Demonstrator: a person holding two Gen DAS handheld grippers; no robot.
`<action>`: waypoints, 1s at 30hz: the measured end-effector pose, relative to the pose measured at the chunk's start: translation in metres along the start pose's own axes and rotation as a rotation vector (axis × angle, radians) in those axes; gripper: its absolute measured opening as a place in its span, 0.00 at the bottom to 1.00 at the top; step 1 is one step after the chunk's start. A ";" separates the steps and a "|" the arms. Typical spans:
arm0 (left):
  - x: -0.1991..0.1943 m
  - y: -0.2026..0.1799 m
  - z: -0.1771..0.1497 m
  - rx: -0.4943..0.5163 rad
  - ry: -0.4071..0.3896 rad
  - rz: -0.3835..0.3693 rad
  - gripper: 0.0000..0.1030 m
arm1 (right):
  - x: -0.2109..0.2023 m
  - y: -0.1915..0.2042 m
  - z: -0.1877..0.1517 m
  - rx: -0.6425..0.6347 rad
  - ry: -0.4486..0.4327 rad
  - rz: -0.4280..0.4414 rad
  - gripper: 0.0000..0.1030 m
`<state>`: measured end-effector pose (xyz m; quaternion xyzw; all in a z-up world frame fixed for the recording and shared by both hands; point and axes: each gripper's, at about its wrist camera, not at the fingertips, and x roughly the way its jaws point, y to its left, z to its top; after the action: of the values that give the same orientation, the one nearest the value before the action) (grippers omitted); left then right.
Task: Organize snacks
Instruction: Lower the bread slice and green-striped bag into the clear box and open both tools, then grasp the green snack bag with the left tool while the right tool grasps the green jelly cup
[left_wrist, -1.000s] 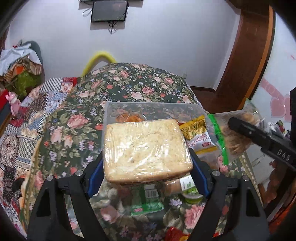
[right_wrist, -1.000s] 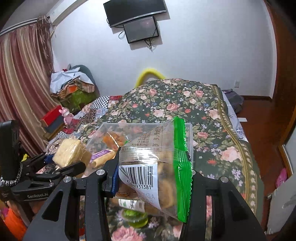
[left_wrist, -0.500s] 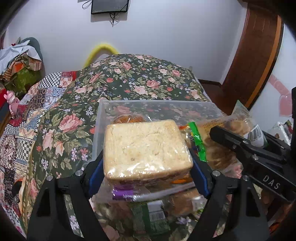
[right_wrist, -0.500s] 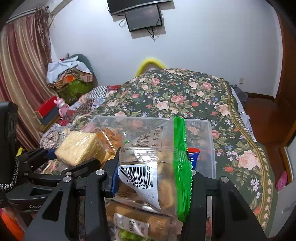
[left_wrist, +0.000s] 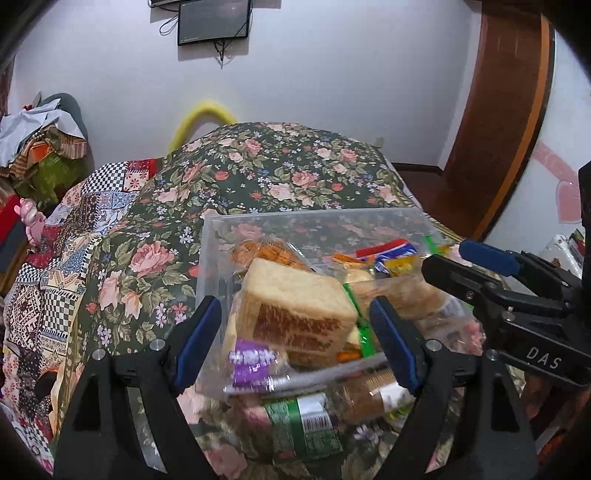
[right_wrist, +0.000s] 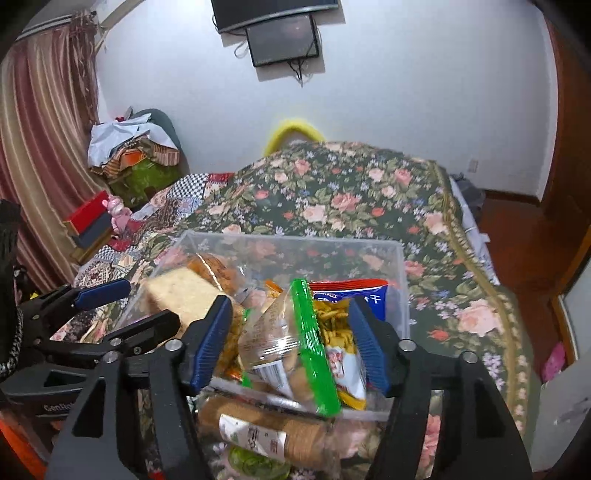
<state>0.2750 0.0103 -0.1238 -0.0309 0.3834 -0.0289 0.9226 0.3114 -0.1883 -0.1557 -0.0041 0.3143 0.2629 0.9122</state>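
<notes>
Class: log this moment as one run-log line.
left claw: open, sandwich released | right claw: open, cookie bag released | both in clear bin

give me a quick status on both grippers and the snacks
Left gripper open, wrapped sandwich lying in clear bin. Right gripper open, green-zip cookie bag in bin. Nothing blocking.
</notes>
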 end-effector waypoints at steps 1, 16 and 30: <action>-0.003 0.000 0.000 0.000 -0.001 -0.003 0.81 | -0.008 0.002 -0.001 -0.011 -0.011 -0.002 0.65; -0.057 0.013 -0.046 0.041 0.024 0.009 0.89 | -0.053 0.010 -0.046 -0.040 0.005 0.011 0.71; -0.003 0.021 -0.095 0.012 0.218 -0.016 0.89 | -0.012 0.007 -0.104 0.017 0.170 0.032 0.71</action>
<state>0.2060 0.0284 -0.1907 -0.0253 0.4808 -0.0417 0.8754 0.2401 -0.2057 -0.2312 -0.0136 0.3927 0.2734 0.8780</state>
